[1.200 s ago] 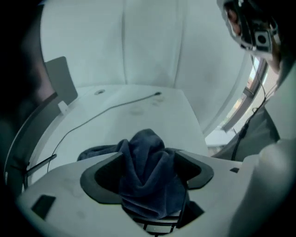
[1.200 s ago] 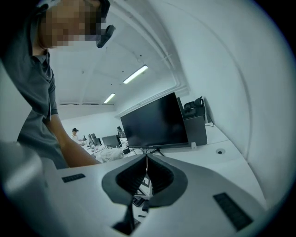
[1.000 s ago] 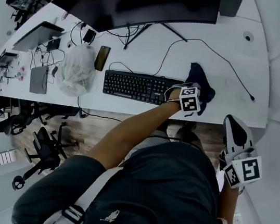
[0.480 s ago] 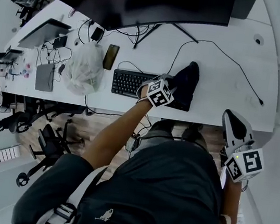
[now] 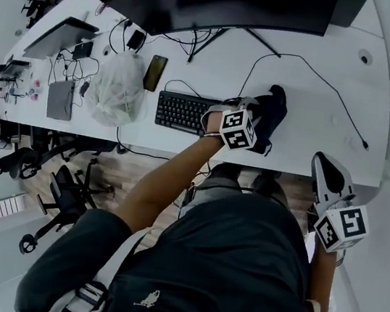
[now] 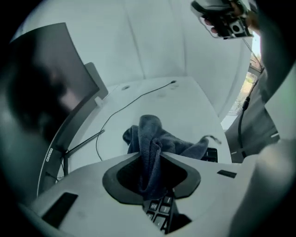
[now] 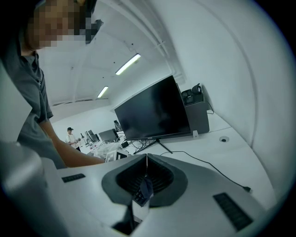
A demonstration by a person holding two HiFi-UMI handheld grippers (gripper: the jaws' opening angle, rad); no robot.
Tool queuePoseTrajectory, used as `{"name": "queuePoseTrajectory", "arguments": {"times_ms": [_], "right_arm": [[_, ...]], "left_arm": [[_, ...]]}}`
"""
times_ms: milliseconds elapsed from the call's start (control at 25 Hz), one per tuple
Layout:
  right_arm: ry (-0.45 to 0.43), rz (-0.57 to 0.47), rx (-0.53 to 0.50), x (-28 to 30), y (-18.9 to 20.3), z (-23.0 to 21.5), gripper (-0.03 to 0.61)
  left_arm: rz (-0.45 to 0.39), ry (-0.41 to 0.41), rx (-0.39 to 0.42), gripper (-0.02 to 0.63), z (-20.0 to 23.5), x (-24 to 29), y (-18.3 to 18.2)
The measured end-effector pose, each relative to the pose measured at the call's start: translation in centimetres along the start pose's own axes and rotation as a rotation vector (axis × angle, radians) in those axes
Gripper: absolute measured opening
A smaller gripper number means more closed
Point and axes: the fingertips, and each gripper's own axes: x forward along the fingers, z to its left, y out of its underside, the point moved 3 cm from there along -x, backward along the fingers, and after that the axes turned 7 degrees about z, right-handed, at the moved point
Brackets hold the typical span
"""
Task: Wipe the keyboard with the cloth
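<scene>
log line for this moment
left gripper: jaws just closed on cloth, over keyboard right end | right gripper: jaws together, empty

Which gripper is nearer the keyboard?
Left. The left gripper holds the cloth over the right end of the keyboard; the right gripper hangs shut by the desk's near edge, well clear.

We look along our left tongs (image 6: 151,158), whose jaws have just been closing and now pinch a fold of the dark cloth (image 6: 150,136). The rest of the cloth bunches up past the jaw tips and drapes to the right. Under the jaws we see keys of the keyboard (image 6: 159,210). Beyond lies the white tabletop (image 6: 189,109), crossed by a thin black cable (image 6: 134,99), with a dark monitor (image 6: 41,88) at our left.
</scene>
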Motion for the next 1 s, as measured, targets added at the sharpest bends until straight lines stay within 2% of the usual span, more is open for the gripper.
{"name": "queuePoseTrajectory", "arguments": {"times_ms": [80,160,240,320,400,480,560,640,720,800,880,960,1000], "right_arm": [[0.004,0.010,0.011,0.2,0.4,0.0,0.009],[0.006,0.010,0.019,0.2,0.8,-0.3,0.009],[0.014,0.007,0.030,-0.2,0.7,-0.9,0.009],[0.023,0.010,0.041,-0.4,0.5,-1.4,0.009],[0.023,0.014,0.040,-0.4,0.3,-1.5,0.009],[0.014,0.017,0.034,-0.2,-0.1,-1.1,0.009],[0.000,0.015,0.028,0.3,-0.2,-0.5,0.009],[-0.011,0.018,0.023,1.0,0.2,0.2,0.009],[-0.017,0.027,0.023,1.4,0.6,0.6,0.009],[-0.009,0.031,0.031,1.1,0.8,0.3,0.009],[0.010,0.040,0.049,0.9,1.1,-0.3,0.009],[0.017,0.050,0.060,1.0,1.2,-0.5,0.009],[0.014,0.051,0.059,1.2,1.1,-0.4,0.009]], "left_arm": [[0.043,0.035,0.029,0.084,-1.1,0.1,2.1],[0.056,0.089,0.085,0.084,-5.4,-0.3,3.8],[0.051,0.140,0.115,0.084,-9.9,-1.2,4.6],[0.050,0.166,0.133,0.084,-11.6,-1.8,4.5],[0.025,0.116,0.127,0.084,-9.7,-2.0,3.3],[-0.019,0.038,0.073,0.084,-5.8,-2.0,1.3],[-0.019,0.042,0.025,0.084,-3.7,-1.4,0.5],[0.016,0.107,0.029,0.084,-5.2,0.0,1.5],[0.010,0.127,0.041,0.084,-8.0,-0.1,2.7],[0.006,0.188,0.044,0.084,-10.9,-1.5,3.2],[0.025,0.248,0.099,0.084,-13.1,-2.0,3.7],[0.023,0.198,0.132,0.084,-11.9,-1.8,4.1],[0.005,0.138,0.105,0.084,-9.6,-1.9,4.0]]}}
